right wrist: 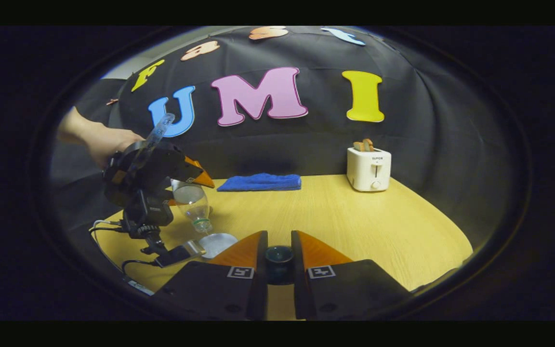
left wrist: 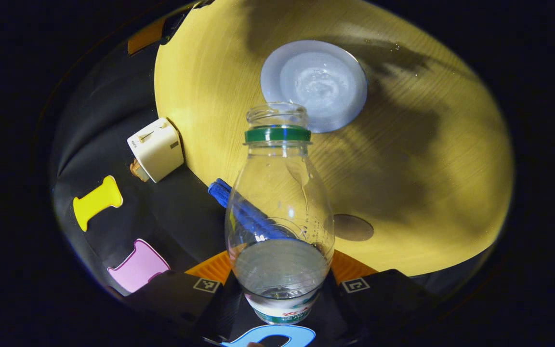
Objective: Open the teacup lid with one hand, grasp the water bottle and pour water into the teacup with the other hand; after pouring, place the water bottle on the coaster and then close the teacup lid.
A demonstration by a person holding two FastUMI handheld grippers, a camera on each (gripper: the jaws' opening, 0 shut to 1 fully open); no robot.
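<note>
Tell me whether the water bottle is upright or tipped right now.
Tipped. In the right gripper view the bottle slants neck-down over the teacup, held by the left gripper; in the left gripper view its uncapped mouth points at the cup.

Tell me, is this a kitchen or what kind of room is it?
Probably not a real kitchen: it looks like a small recording booth set up like one. A round wooden table stands against a black cloth wall, with a white toaster and a folded blue cloth on it.
</note>
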